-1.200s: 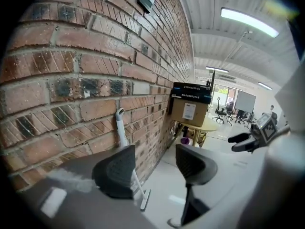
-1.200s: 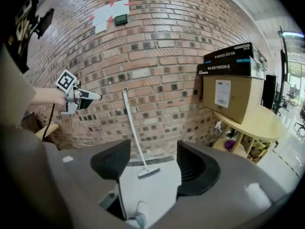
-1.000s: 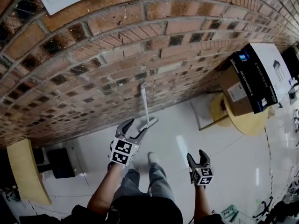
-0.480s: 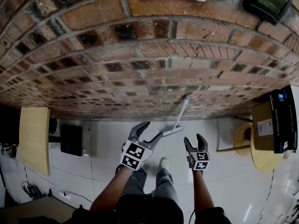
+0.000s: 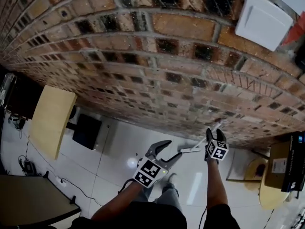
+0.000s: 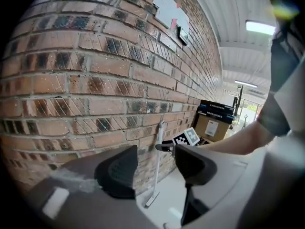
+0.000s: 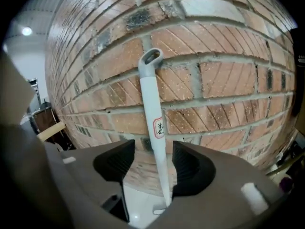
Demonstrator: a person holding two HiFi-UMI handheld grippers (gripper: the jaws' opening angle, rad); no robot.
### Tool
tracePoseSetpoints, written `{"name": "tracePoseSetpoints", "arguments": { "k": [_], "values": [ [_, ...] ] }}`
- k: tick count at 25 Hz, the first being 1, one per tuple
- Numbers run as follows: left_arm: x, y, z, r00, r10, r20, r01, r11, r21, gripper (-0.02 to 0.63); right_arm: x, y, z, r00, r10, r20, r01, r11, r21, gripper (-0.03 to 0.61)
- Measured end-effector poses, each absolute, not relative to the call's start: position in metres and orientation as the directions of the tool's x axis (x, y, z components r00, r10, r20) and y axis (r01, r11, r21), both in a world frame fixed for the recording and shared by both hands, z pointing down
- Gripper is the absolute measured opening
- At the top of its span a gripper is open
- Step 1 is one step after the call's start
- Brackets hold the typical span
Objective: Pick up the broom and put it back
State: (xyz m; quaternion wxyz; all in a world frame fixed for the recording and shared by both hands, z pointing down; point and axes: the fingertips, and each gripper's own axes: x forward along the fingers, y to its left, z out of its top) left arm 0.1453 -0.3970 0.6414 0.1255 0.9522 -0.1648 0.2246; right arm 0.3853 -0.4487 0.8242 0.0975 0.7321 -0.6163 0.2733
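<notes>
White plastic broom handle (image 7: 151, 104) stands ungripped between my right gripper's (image 7: 153, 161) closing fingers; I'd centre it first; left gripper (image 6: 155, 165) fingers wide, empty

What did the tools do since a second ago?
The right tool reached forward to the broom. The handle now stands between its closing jaws, not yet gripped. The left tool stayed open and empty. The broom kept leaning on the brick wall.

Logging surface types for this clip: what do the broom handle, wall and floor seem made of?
Broom handle: probably plastic, smooth white, moulded hanging loop. Wall: rough red-brown brick, pale mortar joints. Floor: likely glazed tile, glossy white, seams and glare.
</notes>
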Motion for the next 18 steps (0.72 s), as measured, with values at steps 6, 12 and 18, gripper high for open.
{"name": "tracePoseSetpoints", "arguments": {
  "k": [6,12,18],
  "values": [
    [0.120,-0.399,0.640,0.839,-0.281,0.467,-0.400,-0.899,0.177,0.261,0.390,-0.464,0.824,0.135,-0.810,0.570,-0.967,-0.233,-0.101,0.111],
    [0.111,-0.402,0.635,0.849,-0.287,0.445,-0.400,-0.898,0.185,0.259,0.363,-0.431,0.814,0.155,-0.754,0.638,-0.982,-0.187,0.018,0.107],
    [0.098,-0.399,0.624,0.872,-0.267,0.411,-0.386,-0.891,0.240,0.261,0.332,-0.367,0.786,0.174,-0.747,0.641,-0.975,-0.222,0.005,0.106]
  ]
}}
